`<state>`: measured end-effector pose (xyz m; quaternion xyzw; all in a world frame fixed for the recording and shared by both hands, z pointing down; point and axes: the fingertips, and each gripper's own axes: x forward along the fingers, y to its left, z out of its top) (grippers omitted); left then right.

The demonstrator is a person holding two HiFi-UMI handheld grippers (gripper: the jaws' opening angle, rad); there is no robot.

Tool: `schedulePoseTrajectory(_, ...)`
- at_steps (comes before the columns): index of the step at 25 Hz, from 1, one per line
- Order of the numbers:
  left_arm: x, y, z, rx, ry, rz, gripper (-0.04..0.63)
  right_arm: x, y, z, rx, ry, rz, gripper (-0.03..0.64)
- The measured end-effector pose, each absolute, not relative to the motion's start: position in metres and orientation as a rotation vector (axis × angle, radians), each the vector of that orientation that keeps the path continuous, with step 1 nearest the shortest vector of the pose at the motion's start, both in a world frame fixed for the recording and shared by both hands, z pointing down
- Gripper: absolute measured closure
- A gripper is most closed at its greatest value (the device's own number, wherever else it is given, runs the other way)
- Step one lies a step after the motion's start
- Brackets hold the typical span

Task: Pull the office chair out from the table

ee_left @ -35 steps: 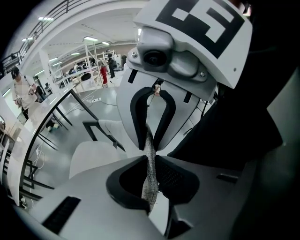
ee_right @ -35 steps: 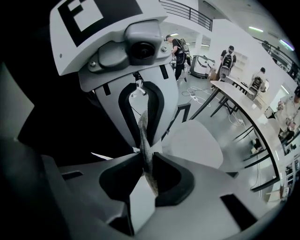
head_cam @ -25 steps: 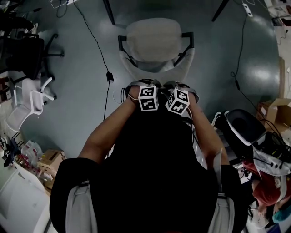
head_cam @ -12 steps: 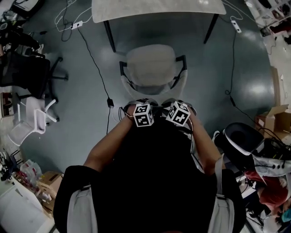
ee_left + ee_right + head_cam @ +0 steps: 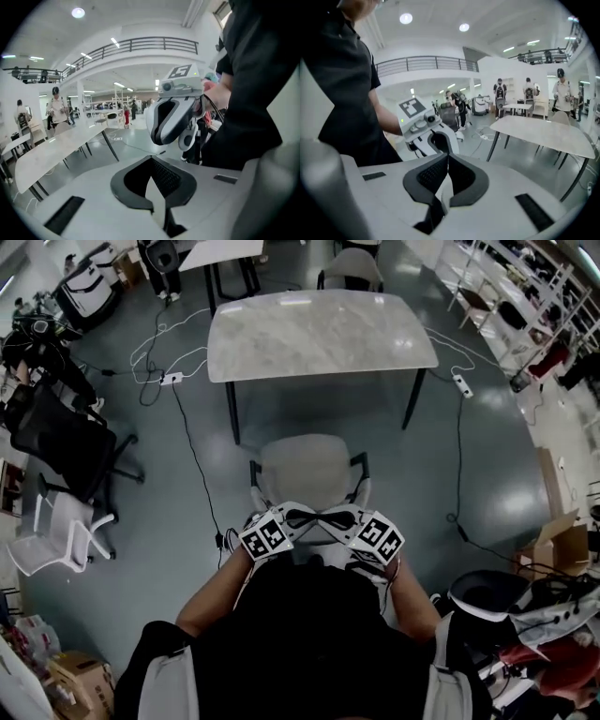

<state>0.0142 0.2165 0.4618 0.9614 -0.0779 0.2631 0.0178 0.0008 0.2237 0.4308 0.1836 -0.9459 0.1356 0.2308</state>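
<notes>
Marble table (image 5: 319,334) on grey floor (image 5: 159,512) — left gripper (image 5: 152,188) and right gripper (image 5: 444,180): fingers (image 5: 129,187) just closed, empty.

**Pale furniture over a dark blue-grey floor**

The office chair (image 5: 314,470) has a pale beige-grey seat and back, with black armrests. The table (image 5: 319,334) has a light, faintly veined marble top on black legs. The floor (image 5: 141,549) is glossy dark blue-grey, crossed by a thin black cable (image 5: 192,460).

The left gripper (image 5: 151,168) and right gripper (image 5: 446,164) are light grey shells. Their dark grey, finely dotted pads have just closed together with nothing between them. The left marker cube (image 5: 267,532) and right marker cube (image 5: 380,538) show black squares on white.

The person's top (image 5: 309,643) is black, with light grey straps (image 5: 173,681). Off to the side are a black mesh chair (image 5: 56,442), a white chair (image 5: 56,535) and a brown cardboard box (image 5: 555,545).
</notes>
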Motion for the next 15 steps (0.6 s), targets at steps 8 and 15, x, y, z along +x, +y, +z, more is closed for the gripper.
schedulePoseTrajectory(8,0.002,0.183,0.371,3.087,-0.39,0.533,0.583,0.007,0.192,0.319,0.659,-2.892,0.258,0.597)
schedulePoseTrajectory(15,-0.01,0.179,0.288,3.048,-0.387,0.114,0.583,0.008,0.182,0.273,0.738,-3.013,0.141,0.598)
